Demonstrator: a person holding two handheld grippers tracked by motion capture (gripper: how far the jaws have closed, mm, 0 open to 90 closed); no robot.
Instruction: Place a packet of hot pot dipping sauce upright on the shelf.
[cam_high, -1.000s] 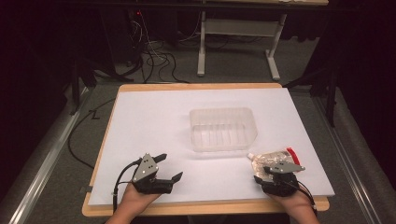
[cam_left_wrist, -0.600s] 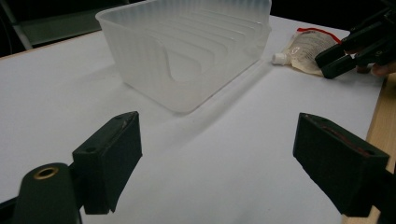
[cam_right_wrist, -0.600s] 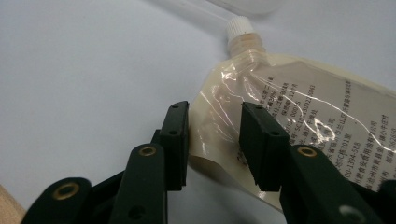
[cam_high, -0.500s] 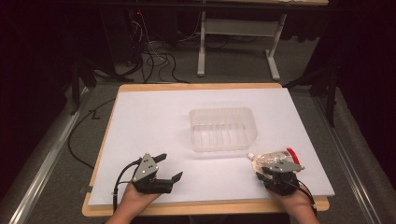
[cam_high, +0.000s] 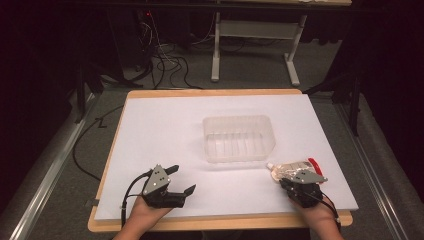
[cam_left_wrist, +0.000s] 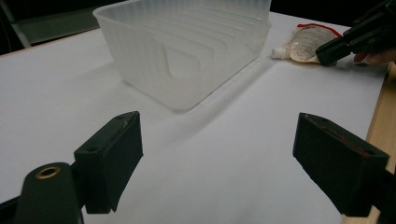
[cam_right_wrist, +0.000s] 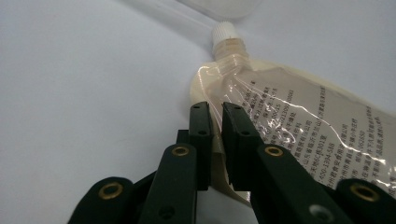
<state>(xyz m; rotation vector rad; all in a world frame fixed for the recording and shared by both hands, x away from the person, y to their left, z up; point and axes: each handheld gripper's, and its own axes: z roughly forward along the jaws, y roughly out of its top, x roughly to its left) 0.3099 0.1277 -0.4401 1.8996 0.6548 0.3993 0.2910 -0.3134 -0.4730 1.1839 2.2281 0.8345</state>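
Jaws of our right gripper (cam_right_wrist: 212, 140) are pressed together on the near edge of the spouted pouch (cam_right_wrist: 299, 135), the film caught between the two black pads. Compared with a second ago, little has moved: in the high view the right gripper (cam_high: 296, 181) sits at the same spot by the table's near right corner, and the pouch (cam_high: 292, 167) lies flat on the white sheet just as it did, its white cap pointing toward the clear plastic tub (cam_high: 239, 137). We judge the change to be in the grip itself: the pinch now looks settled, so the pouch seems ready to be lifted, probably toward the tub just beside it. Our left gripper (cam_high: 175, 180) rests at the near left, jaws spread wide and holding nothing, unchanged in place. From the left gripper view, the tub (cam_left_wrist: 187, 51) stands ahead with the pouch (cam_left_wrist: 306, 44) beyond it.
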